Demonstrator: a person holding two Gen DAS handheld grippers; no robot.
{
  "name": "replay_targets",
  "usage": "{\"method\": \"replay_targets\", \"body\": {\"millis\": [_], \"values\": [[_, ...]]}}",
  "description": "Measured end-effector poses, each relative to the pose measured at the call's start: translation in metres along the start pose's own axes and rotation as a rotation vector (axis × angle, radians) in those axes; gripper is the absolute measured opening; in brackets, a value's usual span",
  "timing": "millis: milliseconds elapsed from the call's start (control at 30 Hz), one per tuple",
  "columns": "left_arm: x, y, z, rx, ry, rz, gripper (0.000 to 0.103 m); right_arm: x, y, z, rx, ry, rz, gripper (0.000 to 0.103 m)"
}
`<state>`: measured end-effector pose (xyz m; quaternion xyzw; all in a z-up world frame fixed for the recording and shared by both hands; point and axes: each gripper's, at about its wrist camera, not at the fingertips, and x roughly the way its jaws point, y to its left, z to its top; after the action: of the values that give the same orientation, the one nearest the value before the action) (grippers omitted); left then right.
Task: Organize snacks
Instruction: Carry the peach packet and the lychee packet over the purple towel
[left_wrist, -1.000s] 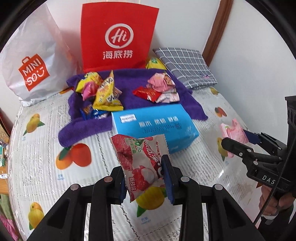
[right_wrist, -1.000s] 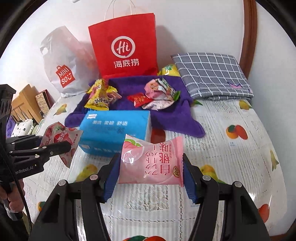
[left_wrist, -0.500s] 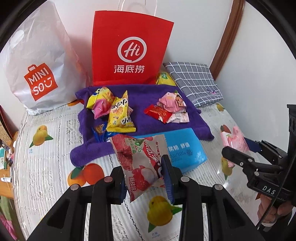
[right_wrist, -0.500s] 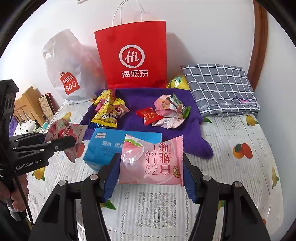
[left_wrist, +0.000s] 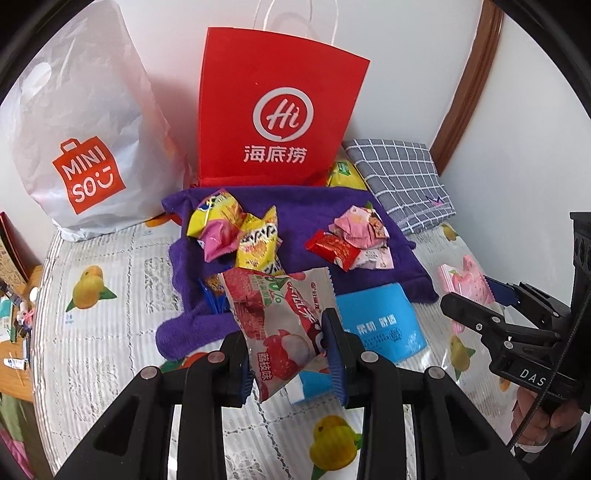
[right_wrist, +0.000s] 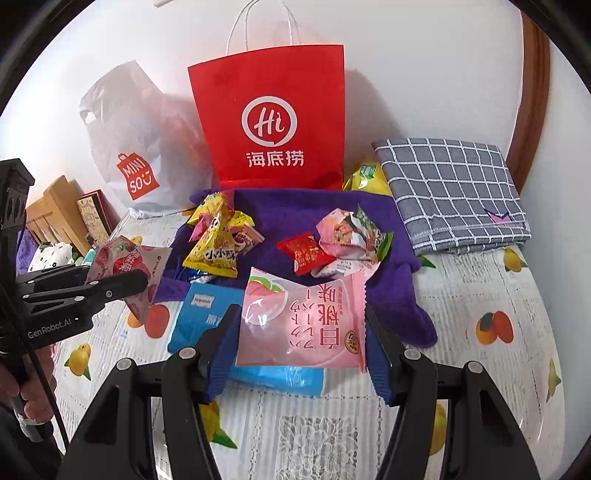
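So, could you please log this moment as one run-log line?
left gripper: shut on lychee snack packet | right gripper: shut on pink peach packet | both above blue tissue pack

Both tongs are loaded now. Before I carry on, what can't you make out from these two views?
- Red paper bag: inside hidden, only its front shows in both views.
- White plastic bag: contents hidden by its wall.
- Blue pack: mostly covered by the pink packet in the right view.
- Yellow-green packet: tucked behind the red bag, label unreadable.
- Blue wrappers: behind the lychee packet, left view.
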<state>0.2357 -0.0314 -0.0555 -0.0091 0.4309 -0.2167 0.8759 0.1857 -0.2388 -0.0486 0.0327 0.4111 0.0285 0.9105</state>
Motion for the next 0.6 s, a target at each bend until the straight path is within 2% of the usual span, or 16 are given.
{"method": "replay_targets", "body": {"millis": [600], "values": [[0.015, 0.008, 0.023, -0.001, 0.003, 0.001, 0.031, 0.024, -0.008, 0.029, -0.002, -0.008, -0.017, 0.061]]}}
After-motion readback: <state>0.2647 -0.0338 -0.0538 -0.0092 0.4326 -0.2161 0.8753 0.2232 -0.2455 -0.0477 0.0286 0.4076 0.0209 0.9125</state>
